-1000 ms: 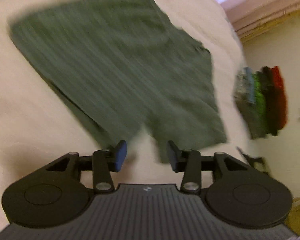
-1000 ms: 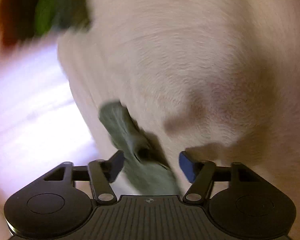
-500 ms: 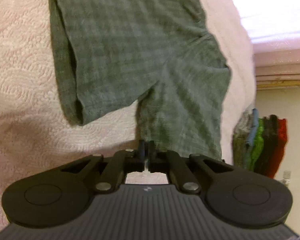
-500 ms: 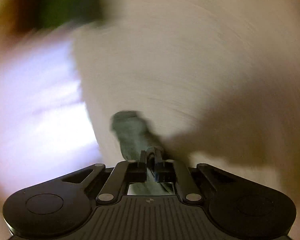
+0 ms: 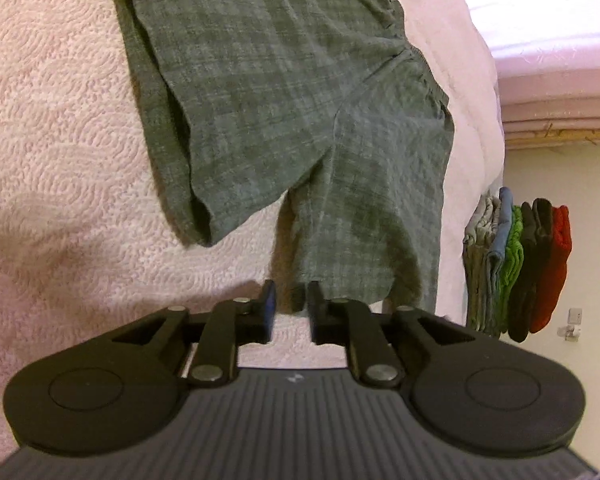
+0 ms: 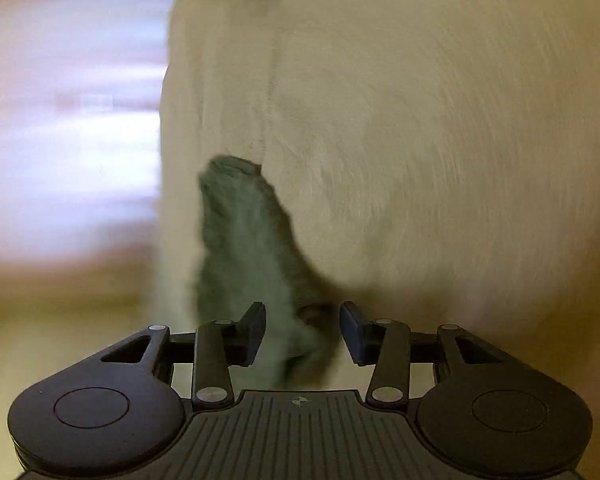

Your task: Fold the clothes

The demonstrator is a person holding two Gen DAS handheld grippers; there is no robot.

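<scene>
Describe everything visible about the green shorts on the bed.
The green shorts are a faded, faintly checked woven fabric with two legs and a gathered waistband at the far end. They lie spread flat on the pink textured bedspread, the left leg's hem curled over. The left tool stands open at the nearer leg's hem, not gripping it.

place: home bedroom | surface: bed w/ pale pink quilted cover (image 5: 60, 128), swirl-stitched | bg: pink mattress layers (image 5: 556, 80) on a wood frame | also: stack of folded clothes (image 5: 516, 264) at bed edge, grey/blue/green/black/red | cream wall w/ small outlet (image 5: 574, 314) | right view: too blurred to add more
</scene>
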